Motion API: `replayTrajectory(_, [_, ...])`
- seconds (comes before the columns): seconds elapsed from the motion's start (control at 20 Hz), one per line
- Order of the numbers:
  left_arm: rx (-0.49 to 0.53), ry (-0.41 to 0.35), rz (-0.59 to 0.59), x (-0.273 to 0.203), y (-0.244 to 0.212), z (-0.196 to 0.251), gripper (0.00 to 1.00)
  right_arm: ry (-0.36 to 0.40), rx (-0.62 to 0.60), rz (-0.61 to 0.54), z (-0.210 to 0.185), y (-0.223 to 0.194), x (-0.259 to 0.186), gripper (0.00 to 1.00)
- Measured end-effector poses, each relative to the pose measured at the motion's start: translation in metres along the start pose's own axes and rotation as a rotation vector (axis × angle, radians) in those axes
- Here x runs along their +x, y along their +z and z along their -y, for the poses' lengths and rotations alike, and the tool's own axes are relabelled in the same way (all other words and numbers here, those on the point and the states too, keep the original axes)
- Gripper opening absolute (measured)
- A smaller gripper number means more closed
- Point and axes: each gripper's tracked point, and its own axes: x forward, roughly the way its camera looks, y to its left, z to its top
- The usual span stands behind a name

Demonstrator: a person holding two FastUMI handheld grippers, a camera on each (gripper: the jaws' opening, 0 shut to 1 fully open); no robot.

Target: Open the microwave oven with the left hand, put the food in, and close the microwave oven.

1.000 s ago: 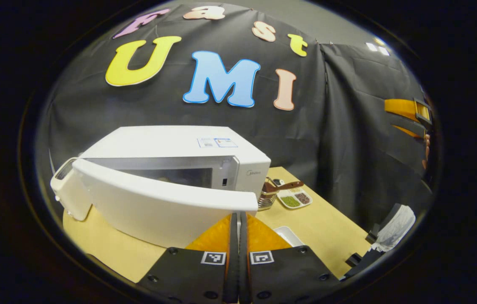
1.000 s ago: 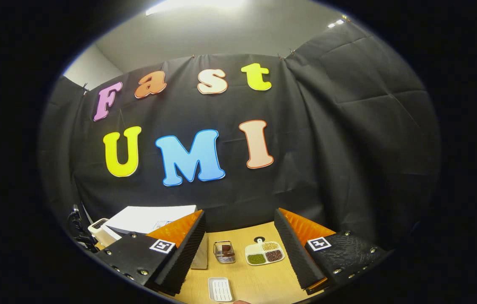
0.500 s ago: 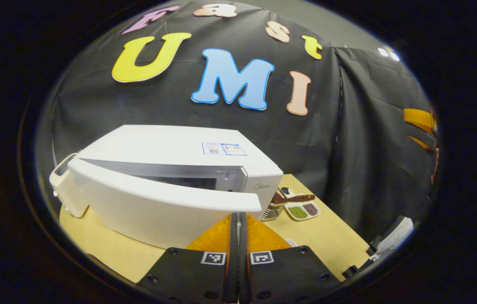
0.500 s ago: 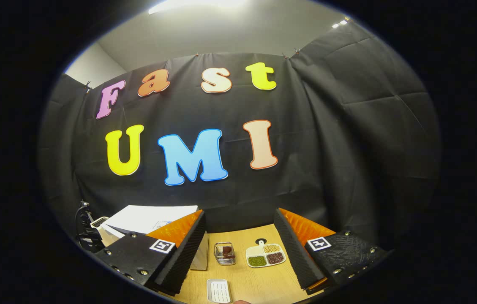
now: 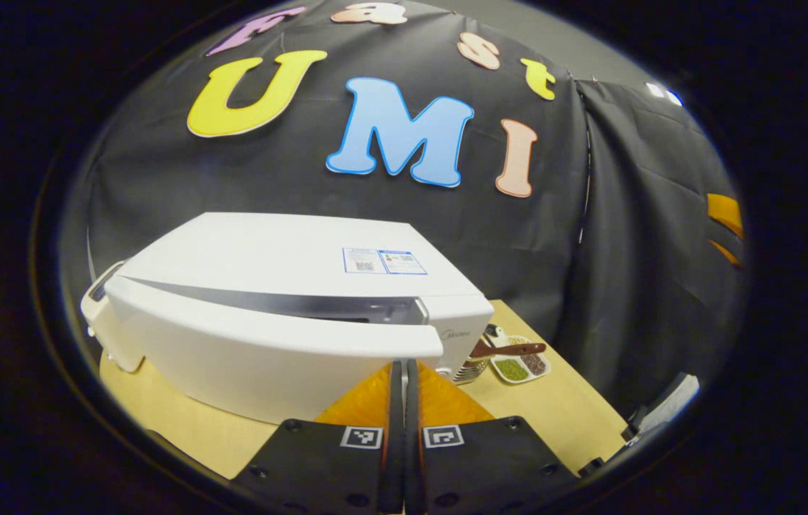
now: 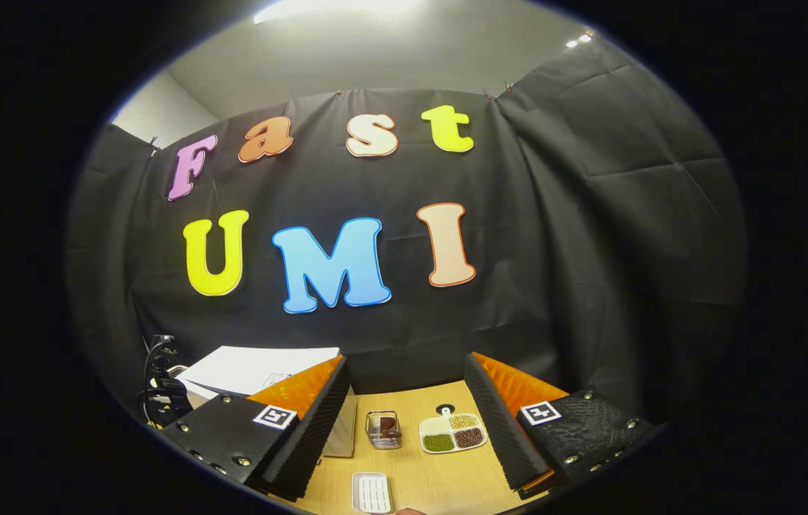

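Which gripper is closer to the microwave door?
Left. The left gripper sits right at the microwave door; the right gripper hangs back over the table, off to the microwave's right.

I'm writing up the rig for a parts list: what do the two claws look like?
Each claw, left and right, has a dark body with round screws, two long wedge-shaped fingers with ribbed inner pads, and a small square black-and-white marker tag at each finger's base. No cables or sleeves can be made out.
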Motion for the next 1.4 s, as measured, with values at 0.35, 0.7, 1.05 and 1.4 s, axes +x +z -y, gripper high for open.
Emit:
replayTrajectory(0.35, [-0.005, 0.006, -0.001, 0.011, 0.006, -0.002, 0.05, 0.006, -0.02, -0.004, 0.0, 0.005, 0.006, 0.98])
replayTrajectory(0.7, [-0.014, 0.047, -0.016, 0.024, 0.009, -0.008, 0.06, 0.008, -0.029, -0.017, 0.001, 0.004, 0.012, 0.98])
replayTrajectory(1.05, [-0.082, 0.087, -0.031, 0.034, 0.01, -0.017, 0.07, 0.009, -0.037, -0.018, 0.004, 0.008, 0.013, 0.98])
replayTrajectory(1.4, [0.021, 0.107, 0.046, 0.003, 0.044, -0.014, 0.05, 0.037, -0.042, -0.024, -0.007, 0.01, 0.005, 0.98])
